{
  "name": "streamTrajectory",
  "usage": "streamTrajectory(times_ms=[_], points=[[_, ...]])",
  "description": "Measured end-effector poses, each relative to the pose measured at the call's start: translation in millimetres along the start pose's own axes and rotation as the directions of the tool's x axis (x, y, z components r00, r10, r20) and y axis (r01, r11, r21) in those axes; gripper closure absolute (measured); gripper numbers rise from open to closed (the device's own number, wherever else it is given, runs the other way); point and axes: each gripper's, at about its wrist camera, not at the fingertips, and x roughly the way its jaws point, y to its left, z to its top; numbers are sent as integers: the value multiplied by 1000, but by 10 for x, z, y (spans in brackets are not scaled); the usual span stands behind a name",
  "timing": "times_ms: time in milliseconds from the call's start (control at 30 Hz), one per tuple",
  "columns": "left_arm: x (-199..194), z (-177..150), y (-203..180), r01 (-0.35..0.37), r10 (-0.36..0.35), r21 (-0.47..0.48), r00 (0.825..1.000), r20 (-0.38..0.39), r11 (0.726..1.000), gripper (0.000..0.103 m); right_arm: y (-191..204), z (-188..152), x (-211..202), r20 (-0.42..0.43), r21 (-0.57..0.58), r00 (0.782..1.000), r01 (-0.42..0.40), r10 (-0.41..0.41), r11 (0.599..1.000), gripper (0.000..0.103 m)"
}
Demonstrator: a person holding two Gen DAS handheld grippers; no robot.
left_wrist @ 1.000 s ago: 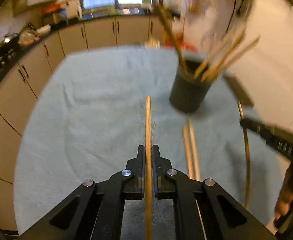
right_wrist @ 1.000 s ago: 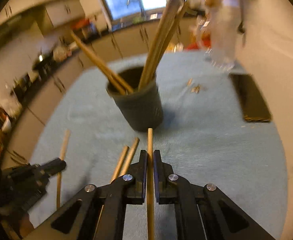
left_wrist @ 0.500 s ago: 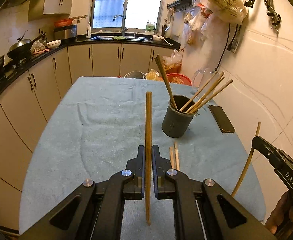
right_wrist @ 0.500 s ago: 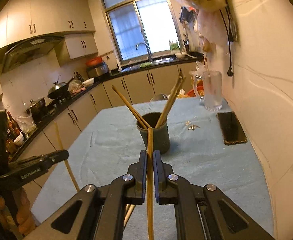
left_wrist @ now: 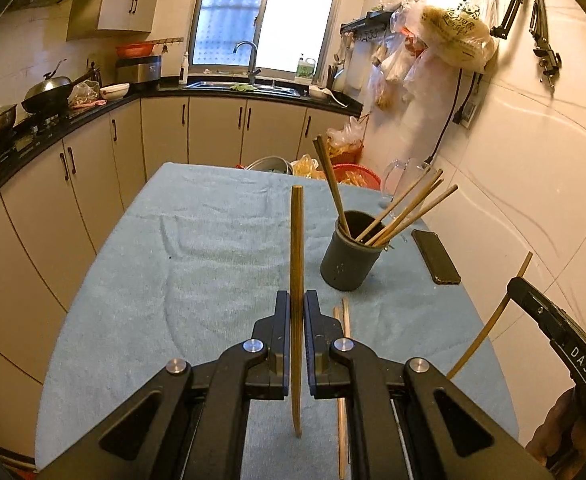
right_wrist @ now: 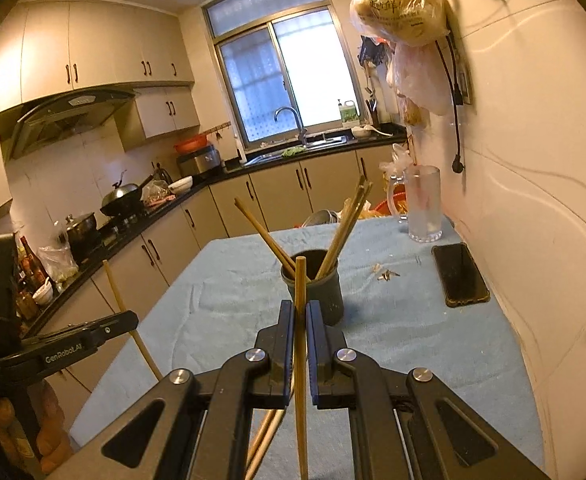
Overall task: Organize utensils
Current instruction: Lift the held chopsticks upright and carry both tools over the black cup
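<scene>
Left wrist view, nearest first: the left hand-held gripper (left_wrist: 297, 312) has its jaws pressed on a single chopstick (left_wrist: 297, 280), gripped somewhere around its middle so that one end stands up past the fingertips and the other hangs below them, clear of the table (left_wrist: 133, 280). Under and just right of that gripper two loose chopsticks (left_wrist: 343, 344) lie side by side on the blue cloth. In the right wrist view the right hand-held gripper (right_wrist: 301, 320) is likewise pinching a second chopstick (right_wrist: 301, 308), held upright, its tip lined up in front of the dark holder (right_wrist: 325, 292); from the left camera this stick shows as a slanted stalk at the right edge, raised off the cloth. Farther along the table stands the holder, already carrying several chopsticks (right_wrist: 345, 224) that lean out against its rim in two directions. Beyond and to the right of it lie a black phone (right_wrist: 459, 276) and, near the wall, a glass mug (right_wrist: 423, 204). As a judgement, these sticks are light, stiff and smooth, so they need little force but can pivot or slip between flat pads; a mid-length hold keeps them balanced, and a hold nearer the upper end would leave more free length to lower into the cup. The leaning sticks crowd the opening, so each new one looks best entered tip-down through the gap between them, and the light holder could tip if nudged.
</scene>
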Motion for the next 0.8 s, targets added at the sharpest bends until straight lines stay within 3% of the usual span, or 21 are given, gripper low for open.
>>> streamTrajectory(times_ms=[533,800], points=[[-32,509,-157,36,-38,19,995,90,999,96,0,313,41,60,-9,998,-18,18,1000,96],[-3,992,-307,54,-62,53,985,163,997,96,-10,715,105,125,-3,991,-47,47,999,96]])
